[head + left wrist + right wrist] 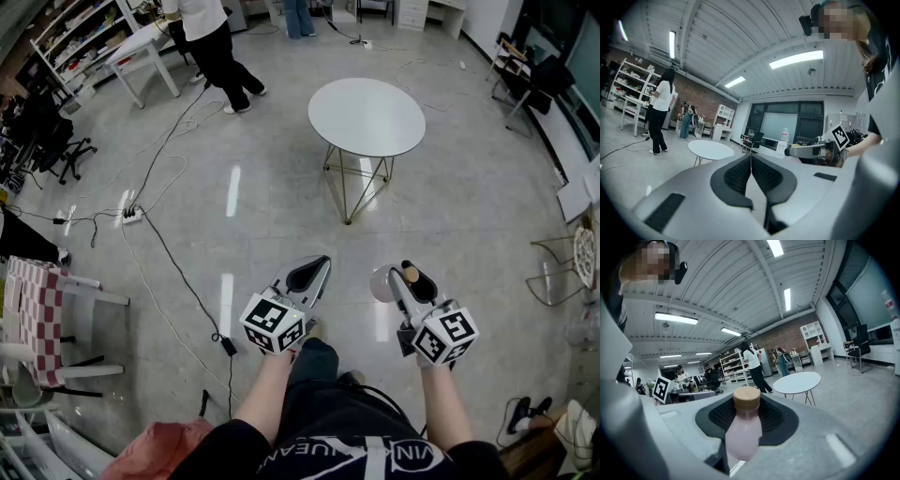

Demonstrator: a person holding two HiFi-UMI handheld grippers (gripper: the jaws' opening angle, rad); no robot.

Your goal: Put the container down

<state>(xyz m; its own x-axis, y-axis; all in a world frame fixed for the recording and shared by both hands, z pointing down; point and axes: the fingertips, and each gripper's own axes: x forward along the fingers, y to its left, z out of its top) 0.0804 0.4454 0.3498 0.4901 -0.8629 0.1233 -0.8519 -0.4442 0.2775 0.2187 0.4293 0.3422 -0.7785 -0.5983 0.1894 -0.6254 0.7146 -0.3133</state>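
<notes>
My right gripper (410, 277) (746, 416) is shut on a small pale pink bottle (743, 430) (383, 283) with a wooden cap (746, 398); the black pads hold its body, the cap points ahead. The left gripper (309, 274) (751, 174) is shut with its black pads touching and nothing between them. Both grippers hang in the air above the floor, side by side, in front of the person's legs. A round white table (367, 116) (797, 382) (711, 149) on thin metal legs stands some way ahead.
Cables (164, 244) run across the grey floor at the left. A person in a white top (214, 47) stands near a white desk (141, 52) at the back. Chairs (56, 319) are at the left, shelves (70, 37) further back.
</notes>
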